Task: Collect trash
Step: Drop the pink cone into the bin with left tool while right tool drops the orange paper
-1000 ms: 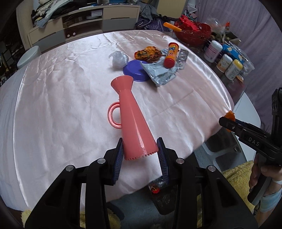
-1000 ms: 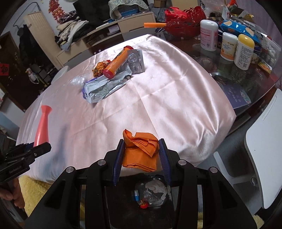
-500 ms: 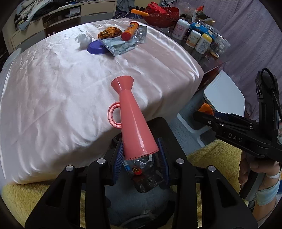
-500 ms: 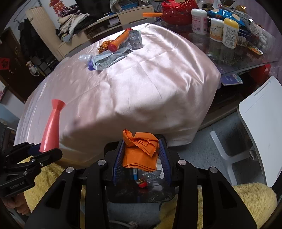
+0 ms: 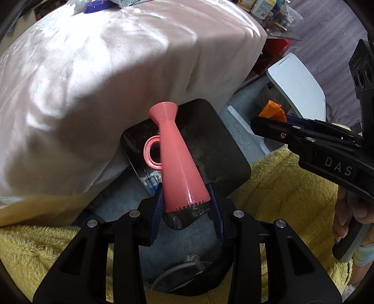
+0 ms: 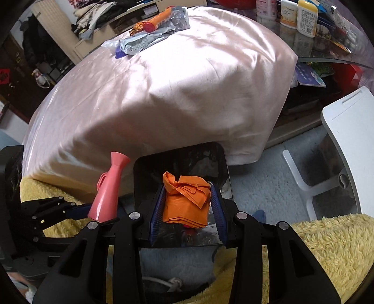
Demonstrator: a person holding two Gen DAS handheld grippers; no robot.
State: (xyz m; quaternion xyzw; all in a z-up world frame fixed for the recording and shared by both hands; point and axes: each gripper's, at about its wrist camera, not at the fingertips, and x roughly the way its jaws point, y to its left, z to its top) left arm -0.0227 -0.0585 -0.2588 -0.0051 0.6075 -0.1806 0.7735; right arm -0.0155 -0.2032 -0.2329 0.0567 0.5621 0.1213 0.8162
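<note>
My left gripper (image 5: 187, 205) is shut on a pink plastic horn (image 5: 177, 161) with a ring handle, its wide toothed end between the pads. The horn hangs over a black trash bin (image 5: 224, 145) on the floor beside the table. My right gripper (image 6: 188, 205) is shut on a crumpled orange wrapper (image 6: 185, 201), held above the same bin (image 6: 149, 173). In the right wrist view the horn (image 6: 107, 189) and left gripper (image 6: 98, 216) show at the left. The left wrist view shows the right gripper (image 5: 271, 119) with the orange wrapper (image 5: 272, 112) at the right.
The table wears a pink satin cloth (image 6: 187, 77); more trash lies far up on it: a silver wrapper (image 6: 140, 44), an orange tube (image 6: 159, 19), a purple lid (image 6: 120, 52). Bottles (image 6: 306, 17) stand at the back right. A white chair (image 6: 350, 145) is right of the bin; yellow fleece (image 6: 327, 245) lies below.
Both grippers have moved off the table top and down toward the floor, bringing the horn and orange wrapper over the black bin. Neither grip has changed.
</note>
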